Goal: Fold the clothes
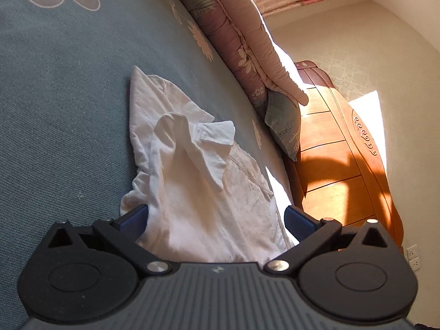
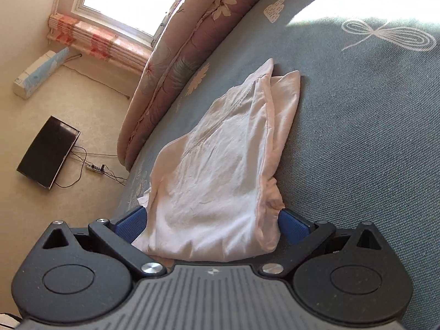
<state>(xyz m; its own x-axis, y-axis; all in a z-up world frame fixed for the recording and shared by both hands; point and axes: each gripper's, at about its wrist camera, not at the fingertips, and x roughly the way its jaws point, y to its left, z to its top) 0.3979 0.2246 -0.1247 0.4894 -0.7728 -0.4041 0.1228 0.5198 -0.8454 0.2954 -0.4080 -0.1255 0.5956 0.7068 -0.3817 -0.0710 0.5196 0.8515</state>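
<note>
Your shirt (image 1: 176,165) lies on the bed (image 1: 60,104), its collar (image 1: 211,134) on top. Your left hand-held gripper (image 1: 216,220) sits at the shirt's near edge, cloth bulging between its spread fingers. Your right hand-held gripper (image 2: 213,224) stands at another edge of the shirt, the fabric likewise between its parted fingers. Beyond the shirt a quilt (image 1: 233,44) runs along the far side of the bed, with a pillow (image 1: 283,121) at its end against the headboard (image 1: 338,148). In your right view a monitor (image 2: 48,155) is seen to the left, past the quilt.
</note>
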